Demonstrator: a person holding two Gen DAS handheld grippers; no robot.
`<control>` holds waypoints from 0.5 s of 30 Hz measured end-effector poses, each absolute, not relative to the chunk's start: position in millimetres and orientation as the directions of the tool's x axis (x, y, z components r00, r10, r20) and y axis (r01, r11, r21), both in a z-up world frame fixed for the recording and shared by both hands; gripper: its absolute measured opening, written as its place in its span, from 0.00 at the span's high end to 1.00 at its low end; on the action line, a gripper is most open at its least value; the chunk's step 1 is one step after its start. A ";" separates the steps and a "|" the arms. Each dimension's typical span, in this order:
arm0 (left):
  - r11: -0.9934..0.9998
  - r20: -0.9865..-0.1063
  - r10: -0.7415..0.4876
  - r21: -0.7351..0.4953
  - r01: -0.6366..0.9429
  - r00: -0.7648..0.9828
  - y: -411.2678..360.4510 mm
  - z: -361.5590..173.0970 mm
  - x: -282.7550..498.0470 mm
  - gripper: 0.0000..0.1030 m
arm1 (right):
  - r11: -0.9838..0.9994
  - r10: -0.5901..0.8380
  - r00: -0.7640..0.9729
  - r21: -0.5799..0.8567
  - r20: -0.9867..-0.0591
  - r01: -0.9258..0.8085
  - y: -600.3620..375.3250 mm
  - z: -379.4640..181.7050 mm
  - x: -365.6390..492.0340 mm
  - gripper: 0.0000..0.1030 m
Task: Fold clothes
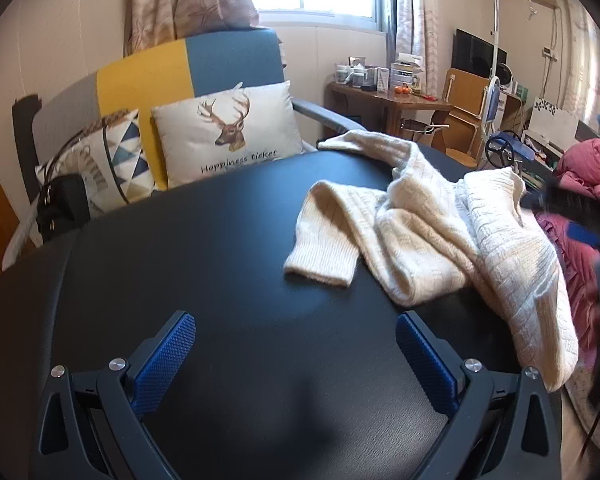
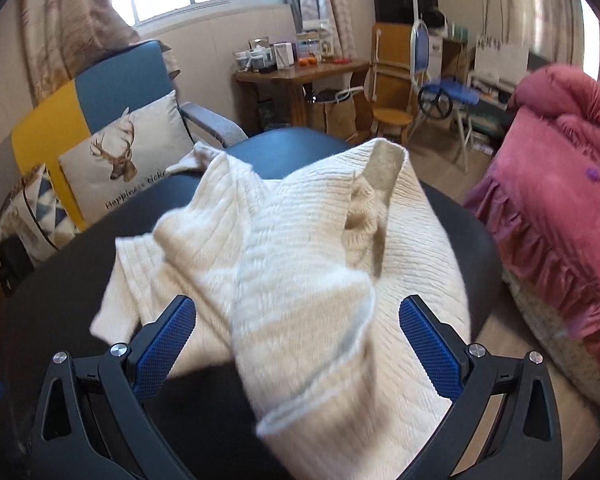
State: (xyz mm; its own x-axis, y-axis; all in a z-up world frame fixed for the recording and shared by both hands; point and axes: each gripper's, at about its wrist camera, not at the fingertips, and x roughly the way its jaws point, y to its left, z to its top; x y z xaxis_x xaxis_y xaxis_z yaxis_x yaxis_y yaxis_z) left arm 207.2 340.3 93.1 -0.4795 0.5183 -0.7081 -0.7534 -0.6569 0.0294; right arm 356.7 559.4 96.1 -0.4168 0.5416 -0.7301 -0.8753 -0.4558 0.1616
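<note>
Both claws released | left claw (image 1: pixel 296 354): bare table (image 1: pixel 220 240) | right claw (image 2: pixel 298 344): sweater (image 2: pixel 300 248) between fingers

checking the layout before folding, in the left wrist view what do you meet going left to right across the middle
black bag → triangle-pattern pillow → deer pillow → cream sweater → pink bedding

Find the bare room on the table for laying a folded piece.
Free: the black table between the sofa cushions and the sweater, up to the open left gripper. Crowded: the right side, under the sweater.
</note>
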 end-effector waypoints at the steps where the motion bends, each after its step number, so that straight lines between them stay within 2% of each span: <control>1: -0.662 -0.714 0.513 0.024 -0.749 -0.477 337.1 90.5 204.7 0.01 | -0.453 0.522 -0.432 0.191 -0.735 -0.871 568.9 96.1 354.9 0.00; 5: -0.682 -0.730 0.487 0.024 -0.731 -0.479 326.4 80.5 196.1 0.01 | -0.463 0.433 -0.472 0.260 -0.768 -0.847 595.3 89.5 337.5 0.00; 15: -0.693 -0.772 0.431 0.048 -0.720 -0.466 324.8 58.1 192.8 0.01 | -0.656 0.413 -0.487 0.120 -0.769 -0.745 586.8 74.9 263.4 0.00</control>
State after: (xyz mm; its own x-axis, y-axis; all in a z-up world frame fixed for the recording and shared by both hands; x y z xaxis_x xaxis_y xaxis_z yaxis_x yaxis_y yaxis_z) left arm 192.8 324.8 58.1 -0.4665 0.4311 -0.7724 -0.7198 -0.6925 0.0482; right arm 263.4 586.8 74.9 -0.4874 0.4128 -0.7695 -0.7455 -0.6556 0.1205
